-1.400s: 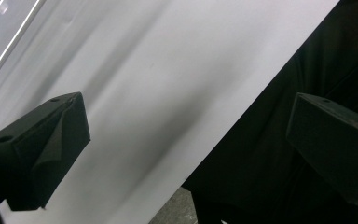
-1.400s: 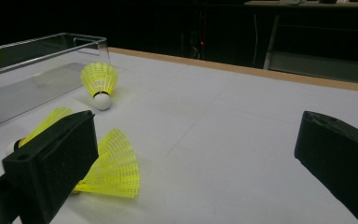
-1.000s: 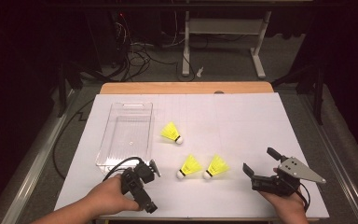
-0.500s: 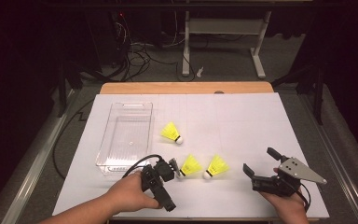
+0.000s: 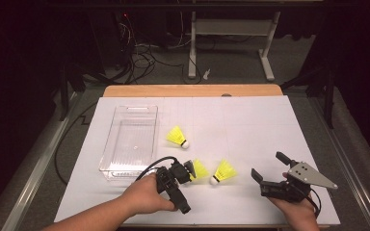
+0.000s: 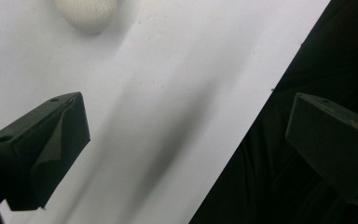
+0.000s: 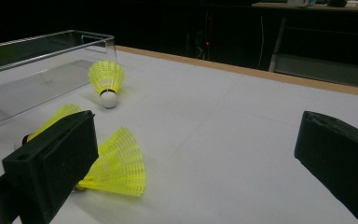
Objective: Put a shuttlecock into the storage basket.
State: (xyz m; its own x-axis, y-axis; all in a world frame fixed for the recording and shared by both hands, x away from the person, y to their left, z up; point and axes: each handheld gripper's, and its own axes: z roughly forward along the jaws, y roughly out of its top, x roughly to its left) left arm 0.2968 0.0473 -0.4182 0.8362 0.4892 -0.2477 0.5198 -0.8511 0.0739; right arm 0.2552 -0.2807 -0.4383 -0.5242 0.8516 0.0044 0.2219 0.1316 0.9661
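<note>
On the desk (image 5: 250, 120) a tray (image 5: 130, 139) lies at the left. Just right of it sits the far shuttlecock (image 5: 178, 137). Nearer the front, the middle shuttlecock (image 5: 200, 169) and right shuttlecock (image 5: 224, 172) lie side by side. The left claw (image 5: 185, 171) is at the middle shuttlecock; the right claw (image 5: 269, 169) is right of the right shuttlecock, apart.

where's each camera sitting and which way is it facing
High view: above the near edge, looking forward and down at the table, clear tray and three shuttlecocks; both forearms and the left gripper enter below.
Left gripper view: on the left gripper, facing down at the table past its open jaws.
Right gripper view: on the right gripper, low, facing the tray.
Shared: the far shuttlecock.
</note>
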